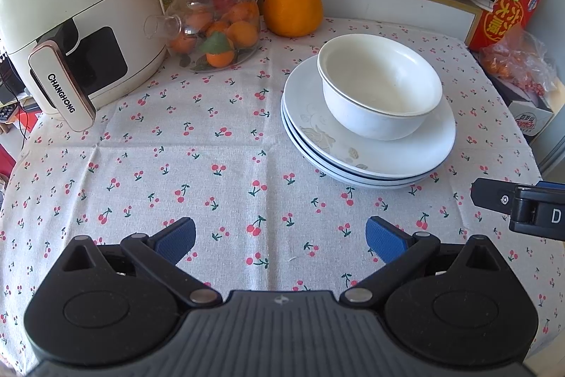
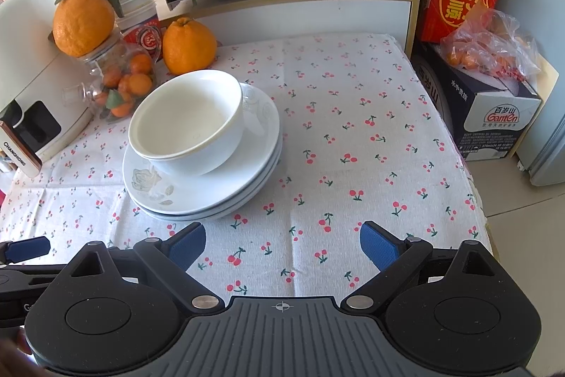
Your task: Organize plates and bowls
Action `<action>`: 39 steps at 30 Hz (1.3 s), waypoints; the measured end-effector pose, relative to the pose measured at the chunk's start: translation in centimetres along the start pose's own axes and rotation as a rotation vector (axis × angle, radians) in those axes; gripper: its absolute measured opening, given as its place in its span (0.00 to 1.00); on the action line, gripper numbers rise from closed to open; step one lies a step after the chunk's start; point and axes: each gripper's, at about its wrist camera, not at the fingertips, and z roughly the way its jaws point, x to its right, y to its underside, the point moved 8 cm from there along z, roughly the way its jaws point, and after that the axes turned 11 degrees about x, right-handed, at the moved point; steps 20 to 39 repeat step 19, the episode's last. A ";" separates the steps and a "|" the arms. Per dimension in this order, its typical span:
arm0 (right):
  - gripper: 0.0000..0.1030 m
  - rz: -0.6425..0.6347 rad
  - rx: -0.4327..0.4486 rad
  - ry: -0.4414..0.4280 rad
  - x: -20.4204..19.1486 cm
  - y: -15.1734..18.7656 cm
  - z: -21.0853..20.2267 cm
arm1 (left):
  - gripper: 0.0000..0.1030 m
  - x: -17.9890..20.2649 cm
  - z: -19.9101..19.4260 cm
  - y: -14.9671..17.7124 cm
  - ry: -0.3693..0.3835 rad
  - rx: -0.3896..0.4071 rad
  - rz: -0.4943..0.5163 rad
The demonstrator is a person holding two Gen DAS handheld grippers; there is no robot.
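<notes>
— Since both tools were idle, where did the crockery sit?

— On the cherry-print cloth: a white bowl nested on the stacked plates. The left gripper and right gripper hung spread wide, grasping nothing.

— How would it handle?

— Glazed ceramic, I judged: stiff, slippery, breakable, fairly heavy. The bowl's thin round rim looked the best hold; the plates' shallow edges offered less.

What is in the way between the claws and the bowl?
Nothing visible. Only bare cherry cloth lies between the open left claw and the bowl, which sits on the plates. The right claw, also open, has the same clear cloth ahead of it. The jar and oranges stand behind, off to the side.
</notes>
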 end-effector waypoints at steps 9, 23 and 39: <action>0.93 0.000 -0.001 0.001 0.0 0.0 0.1 | 1.00 0.0 0.0 0.0 0.000 0.000 0.000; 0.93 -0.001 -0.005 0.005 0.0 0.4 0.4 | 1.00 -0.2 0.2 0.1 0.011 -0.003 0.000; 0.93 -0.001 -0.005 0.005 0.0 0.4 0.4 | 1.00 -0.2 0.2 0.1 0.011 -0.003 0.000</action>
